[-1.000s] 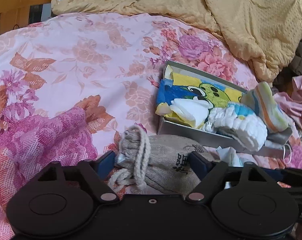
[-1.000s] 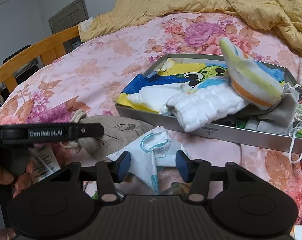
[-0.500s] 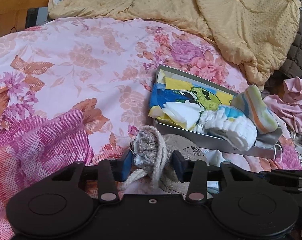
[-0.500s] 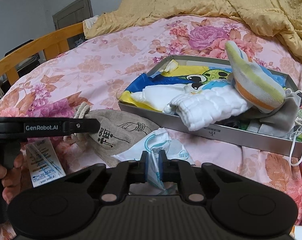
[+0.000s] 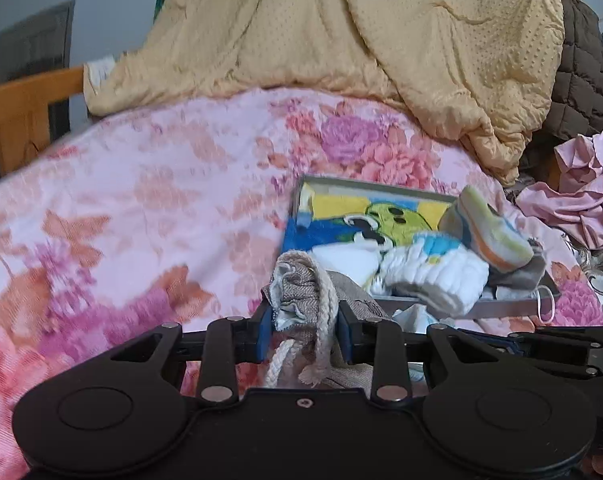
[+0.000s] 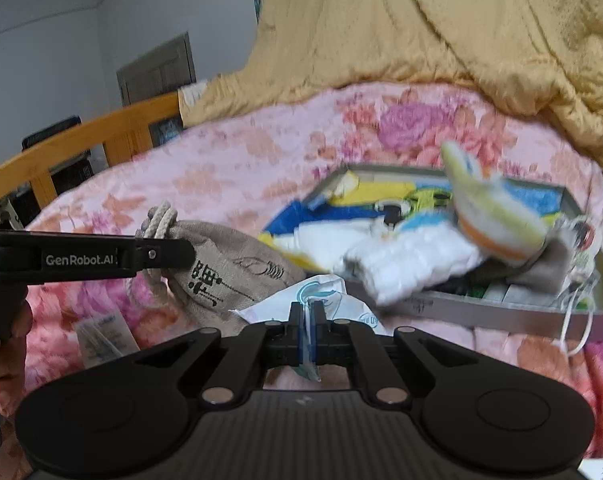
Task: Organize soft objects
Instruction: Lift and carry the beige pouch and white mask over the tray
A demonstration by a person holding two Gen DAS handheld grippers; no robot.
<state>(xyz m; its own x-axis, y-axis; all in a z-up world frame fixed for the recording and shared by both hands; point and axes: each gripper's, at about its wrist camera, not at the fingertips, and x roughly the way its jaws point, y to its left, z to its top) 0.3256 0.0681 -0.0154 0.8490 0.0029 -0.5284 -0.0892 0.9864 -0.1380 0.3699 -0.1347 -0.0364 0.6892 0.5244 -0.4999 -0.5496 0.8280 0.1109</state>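
**Both tongs now have a grip**

A second ago both sets of jaws stood wide around their targets; now the left tongs (image 5: pixel 303 330) are closing on the gathered neck of the burlap drawstring pouch (image 6: pixel 225 268), pads pressing the cloth, and the right tongs (image 6: pixel 307 330) are clenched on the white printed packet (image 6: pixel 329 294). Both soft items look ready to lift toward the grey tray (image 5: pixel 513 307), so picking is done and placing remains.

The tray sits at centre right of each frame, already crowded – a white terry cloth (image 5: pixel 433 276) and a striped sock (image 5: pixel 489 228) overhang its near rim. Open room lies on the floral bedspread (image 5: pixel 161 200) at left; the yellow quilt (image 5: pixel 341 40) fills the upper frame.
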